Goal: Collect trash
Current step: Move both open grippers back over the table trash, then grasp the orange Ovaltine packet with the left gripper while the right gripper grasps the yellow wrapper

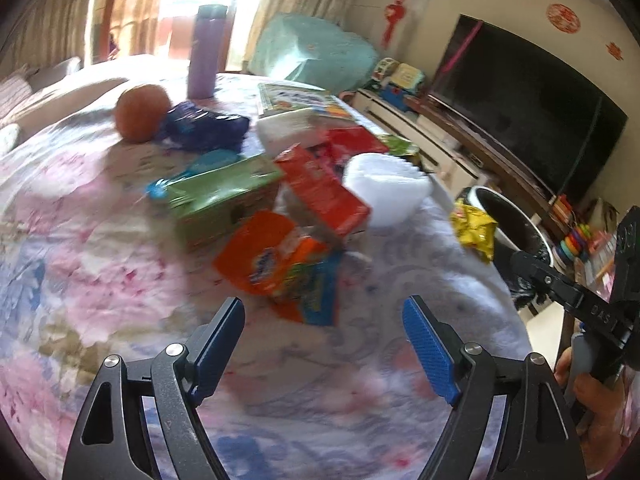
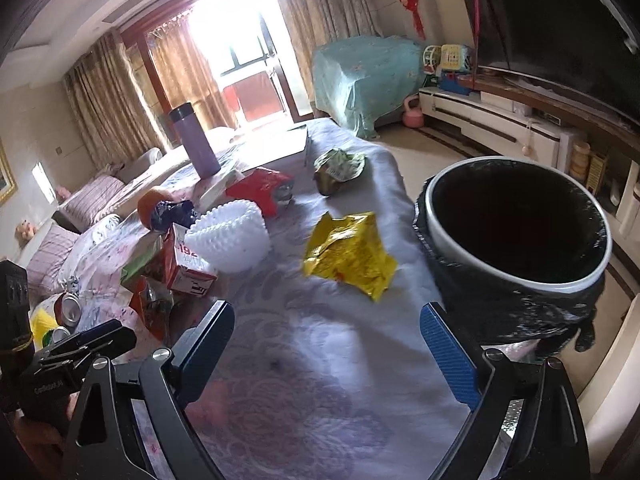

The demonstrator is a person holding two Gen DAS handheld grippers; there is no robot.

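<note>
Table with a floral cloth [image 2: 280,360], litter spread across it. Left gripper [image 1: 324,328]: fingers spread, holding nothing, poised just short of an orange snack wrapper [image 1: 264,256]; beyond it lie a green carton [image 1: 224,196] and a red carton [image 1: 324,192], with an orange [image 1: 142,112] and a purple flask [image 1: 206,52] far left, the view here somewhat blurred. Right gripper [image 2: 326,340]: fingers likewise spread and empty, above bare cloth; a crumpled yellow wrapper [image 2: 348,256] lies ahead, a white foam fruit net [image 2: 232,236] to its left, and the black-lined trash bin [image 2: 516,236] stands at the table's right edge.
</note>
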